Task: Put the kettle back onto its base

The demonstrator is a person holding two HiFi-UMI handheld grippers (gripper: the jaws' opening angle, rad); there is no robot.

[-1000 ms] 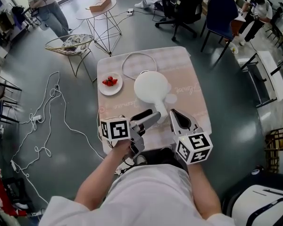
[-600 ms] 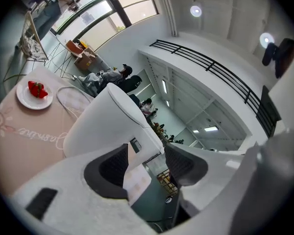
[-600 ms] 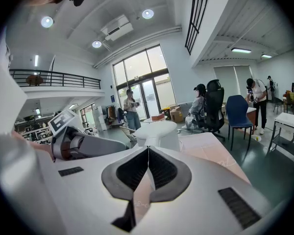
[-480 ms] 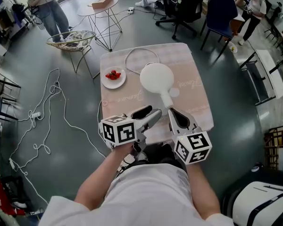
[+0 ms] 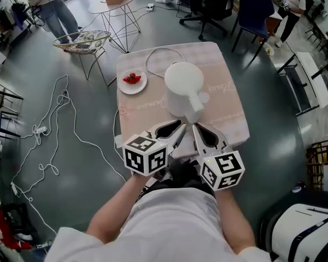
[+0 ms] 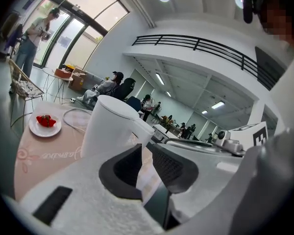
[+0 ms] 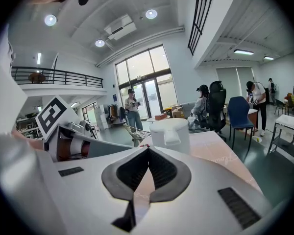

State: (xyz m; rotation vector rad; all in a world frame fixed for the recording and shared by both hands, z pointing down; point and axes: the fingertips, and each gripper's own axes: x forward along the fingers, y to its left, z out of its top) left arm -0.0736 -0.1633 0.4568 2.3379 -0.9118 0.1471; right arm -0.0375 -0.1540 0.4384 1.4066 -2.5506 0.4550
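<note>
Here, a square table under a pale pink printed cloth (image 5: pixel 229 119) is carrying everything. A white plastic electric kettle (image 5: pixel 183 89) is standing upright at its middle, handle toward the person; what it is sitting on is hidden. The left gripper (image 6: pixel 146 148) is hovering near the handle, apart from it. Its jaws have just been closing and are leaving a narrow, empty gap. The right gripper (image 7: pixel 148 150) is hanging alongside, tips pressed together on nothing. A white cord (image 5: pixel 153 59) is looping behind the kettle, and a small white plate (image 5: pixel 132 86) is holding red strawberries (image 5: pixel 132 78).
</note>
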